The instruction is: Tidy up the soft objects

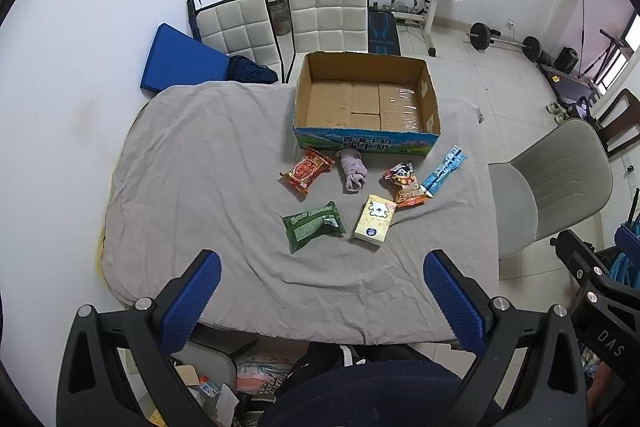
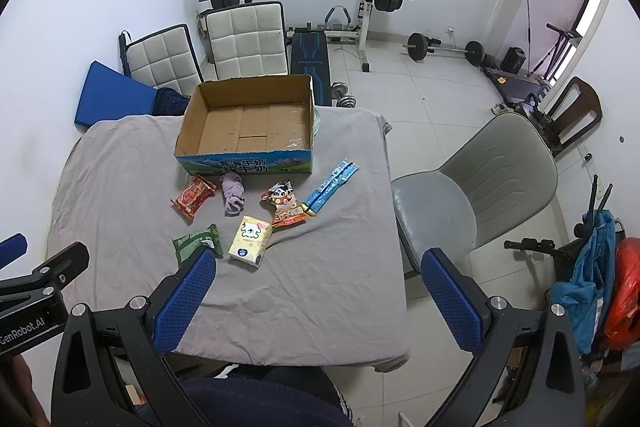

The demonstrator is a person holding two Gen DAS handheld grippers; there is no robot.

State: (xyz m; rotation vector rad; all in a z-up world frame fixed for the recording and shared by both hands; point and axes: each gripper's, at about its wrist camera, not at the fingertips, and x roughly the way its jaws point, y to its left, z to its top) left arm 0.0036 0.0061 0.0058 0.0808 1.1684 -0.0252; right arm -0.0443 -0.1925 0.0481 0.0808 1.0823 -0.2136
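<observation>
Both the left claw (image 1: 322, 291) and right claw (image 2: 320, 291) gape wide, holding nothing, above the grey-clothed table (image 1: 208, 187); soft packets lie near an open cardboard box (image 1: 366, 99).

Right claw (image 2: 320, 289) agape, cardboard box (image 2: 244, 147) empty

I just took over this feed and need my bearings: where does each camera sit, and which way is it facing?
Left wrist: sits on the left tool, high over the table's near edge, facing the open cardboard box; the right tool's body pokes in at right.
Right wrist: sits on the right tool, further right, facing likewise; the left tool's body pokes in at left.
Both share the box, tissue pack, green packet, and the person's dark-clothed lap.
</observation>
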